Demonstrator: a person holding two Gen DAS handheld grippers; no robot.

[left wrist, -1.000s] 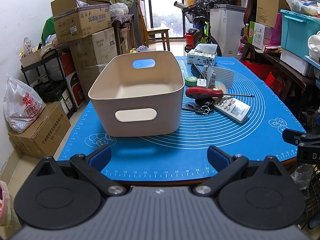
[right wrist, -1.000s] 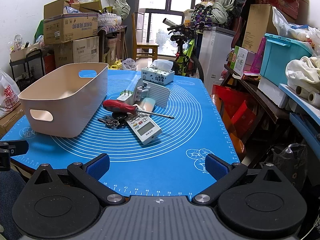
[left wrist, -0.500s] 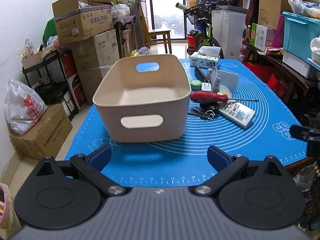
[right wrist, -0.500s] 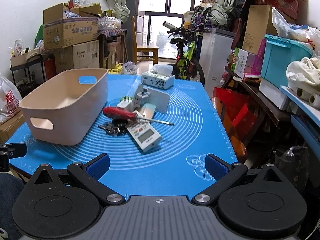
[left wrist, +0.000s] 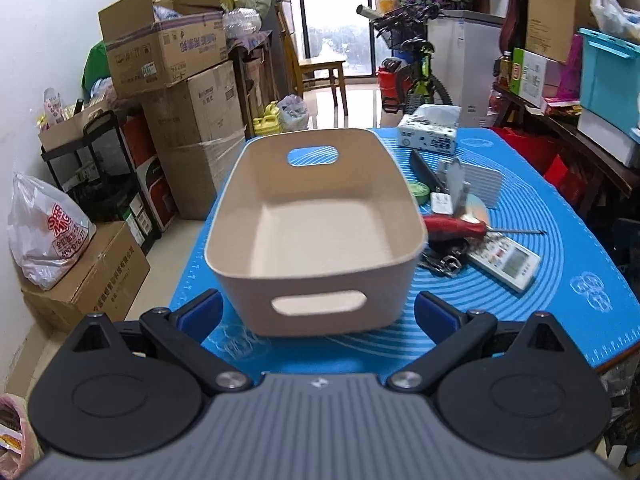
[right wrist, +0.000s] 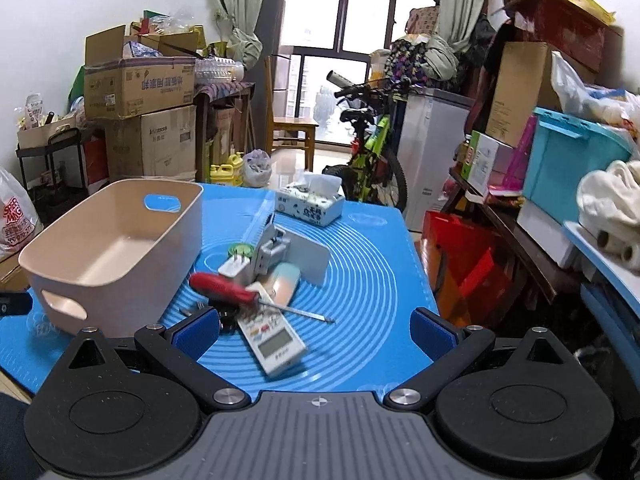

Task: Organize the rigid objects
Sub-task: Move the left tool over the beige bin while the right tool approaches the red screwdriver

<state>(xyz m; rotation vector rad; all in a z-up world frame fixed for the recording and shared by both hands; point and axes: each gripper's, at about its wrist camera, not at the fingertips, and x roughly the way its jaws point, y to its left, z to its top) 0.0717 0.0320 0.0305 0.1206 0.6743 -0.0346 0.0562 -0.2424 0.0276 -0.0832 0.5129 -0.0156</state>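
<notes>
- Left wrist view: the left gripper (left wrist: 316, 314) is spread wide and holds nothing, lined up on the near wall of the beige bin (left wrist: 316, 276), which sits empty on the blue mat (left wrist: 560, 320). Best kept clear of the handle slot.
- Right wrist view: the right gripper (right wrist: 314, 330), fully parted and empty, hovers above the white remote (right wrist: 276, 340); better to lower squarely across its narrow sides. The red screwdriver (right wrist: 224, 286) lies across the pile beside the bin.
</notes>
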